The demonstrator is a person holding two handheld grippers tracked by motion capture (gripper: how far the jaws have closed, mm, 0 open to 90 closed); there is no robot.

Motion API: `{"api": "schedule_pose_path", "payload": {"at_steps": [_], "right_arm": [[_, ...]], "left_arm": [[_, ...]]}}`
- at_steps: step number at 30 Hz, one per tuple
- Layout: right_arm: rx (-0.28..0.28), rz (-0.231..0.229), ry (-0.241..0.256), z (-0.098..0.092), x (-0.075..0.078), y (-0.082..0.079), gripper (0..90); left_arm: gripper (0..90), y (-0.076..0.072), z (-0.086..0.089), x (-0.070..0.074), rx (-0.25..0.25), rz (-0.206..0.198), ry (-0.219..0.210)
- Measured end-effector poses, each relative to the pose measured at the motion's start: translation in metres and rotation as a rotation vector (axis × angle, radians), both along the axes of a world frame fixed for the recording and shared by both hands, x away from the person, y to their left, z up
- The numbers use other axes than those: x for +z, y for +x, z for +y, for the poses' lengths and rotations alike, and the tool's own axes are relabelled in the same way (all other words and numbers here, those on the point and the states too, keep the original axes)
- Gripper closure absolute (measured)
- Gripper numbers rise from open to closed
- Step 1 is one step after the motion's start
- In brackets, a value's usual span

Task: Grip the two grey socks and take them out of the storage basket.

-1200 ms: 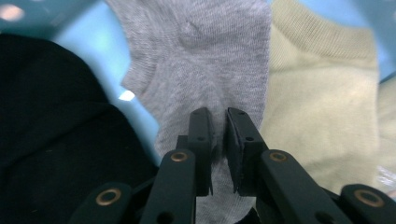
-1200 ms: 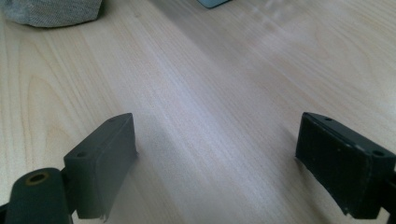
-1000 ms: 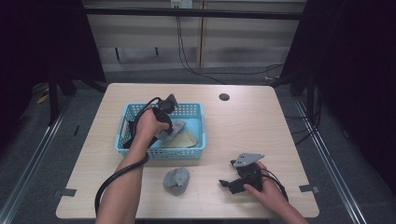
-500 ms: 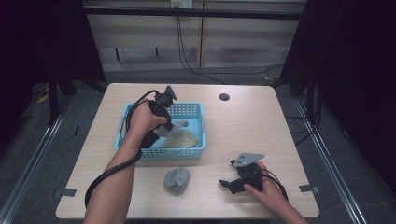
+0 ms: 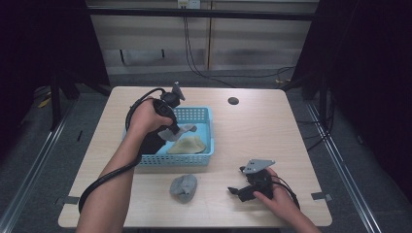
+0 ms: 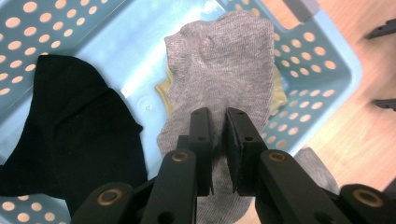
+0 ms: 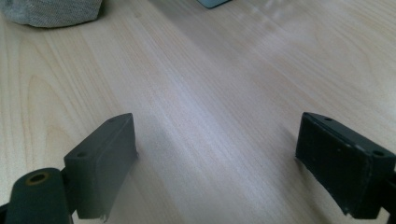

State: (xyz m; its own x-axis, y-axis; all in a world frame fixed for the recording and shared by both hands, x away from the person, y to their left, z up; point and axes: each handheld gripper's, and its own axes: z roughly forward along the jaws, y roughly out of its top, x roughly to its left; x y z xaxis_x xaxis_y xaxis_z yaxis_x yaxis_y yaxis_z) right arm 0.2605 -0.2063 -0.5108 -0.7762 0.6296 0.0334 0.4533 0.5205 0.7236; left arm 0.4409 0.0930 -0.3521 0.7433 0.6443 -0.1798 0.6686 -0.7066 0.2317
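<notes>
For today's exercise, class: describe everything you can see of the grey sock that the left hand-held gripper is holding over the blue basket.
The grey sock is a knitted, soft-looking fabric, light grey with a fine ribbed weave. The left hand-held gripper pinches it between closed jaws, and it hangs limp and slightly creased over the blue basket, a perforated plastic tray. Below it lie a yellowish cloth and a black sock. In the high view it dangles beside the person's hand, above the basket's middle.

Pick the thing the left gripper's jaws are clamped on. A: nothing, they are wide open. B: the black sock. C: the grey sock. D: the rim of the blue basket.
C: in the left gripper view the left gripper is pinched shut on the grey sock, which hangs over the blue basket, with the black sock lying apart beside it.
</notes>
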Motion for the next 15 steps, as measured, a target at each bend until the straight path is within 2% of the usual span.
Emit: {"api": "schedule_pose_path", "payload": {"at_steps": [15], "right_arm": [[0.001,0.001,0.0,0.0,0.0,0.0,11.7]], "left_arm": [[81.2,-0.017,-0.001,0.028,-0.042,-0.013,-0.004]]}}
